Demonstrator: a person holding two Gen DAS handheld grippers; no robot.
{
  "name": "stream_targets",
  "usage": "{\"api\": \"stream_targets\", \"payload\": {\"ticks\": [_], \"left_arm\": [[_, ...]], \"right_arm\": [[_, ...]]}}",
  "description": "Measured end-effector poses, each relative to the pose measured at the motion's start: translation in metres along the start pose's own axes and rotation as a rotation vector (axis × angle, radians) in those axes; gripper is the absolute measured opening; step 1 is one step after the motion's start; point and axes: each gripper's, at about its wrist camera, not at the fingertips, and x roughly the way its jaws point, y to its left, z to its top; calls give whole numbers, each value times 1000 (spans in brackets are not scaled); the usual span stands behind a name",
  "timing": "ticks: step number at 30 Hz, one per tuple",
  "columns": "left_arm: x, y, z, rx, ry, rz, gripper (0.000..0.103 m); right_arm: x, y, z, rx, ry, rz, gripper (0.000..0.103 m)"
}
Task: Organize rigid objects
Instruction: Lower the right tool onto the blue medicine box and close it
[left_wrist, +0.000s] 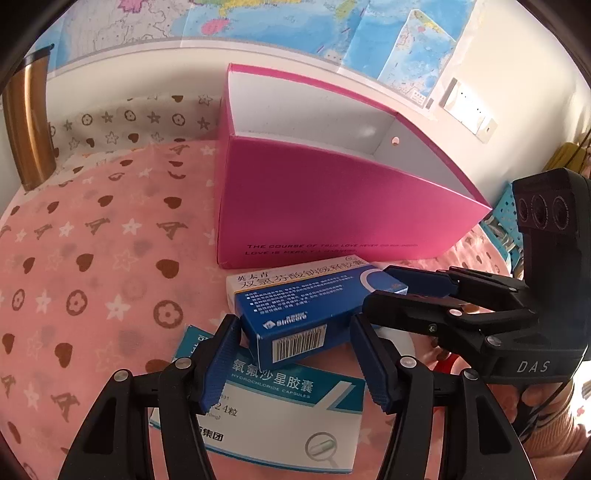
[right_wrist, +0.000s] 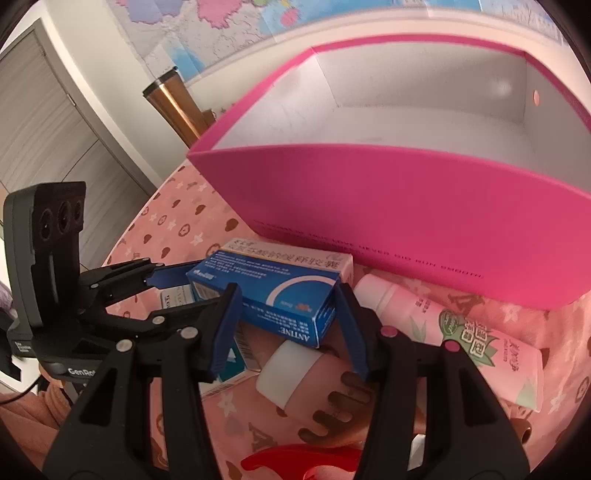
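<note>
Blue medicine box (right_wrist: 273, 295) "ANTINE", gripper (left_wrist: 376, 291) "DAS"

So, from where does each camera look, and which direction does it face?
Left wrist: sits on the left gripper, looks down its fingers at the blue medicine box, pink storage box behind; the right gripper enters from the right.
Right wrist: sits on the right gripper, faces the same blue medicine box and pink storage box; the left gripper enters from the left.
Shared: both boxes, both grippers.
</note>
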Motion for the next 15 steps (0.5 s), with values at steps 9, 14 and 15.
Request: {"api": "stream_targets", "payload": {"ticks": [9,14,15], "left_arm": [[-17,-14,-12,50,-48,-4,62],[-29,-29,-19,105,-81,-15,62],[-31,-32,-21,118,-82,-26,62]], "right_arm": [[-18,12,-10,-66,-60,-23,55],[-34,18,-25,-92,-63,-26,55],[-36,19,-30,-99,-56,-28,55]]}}
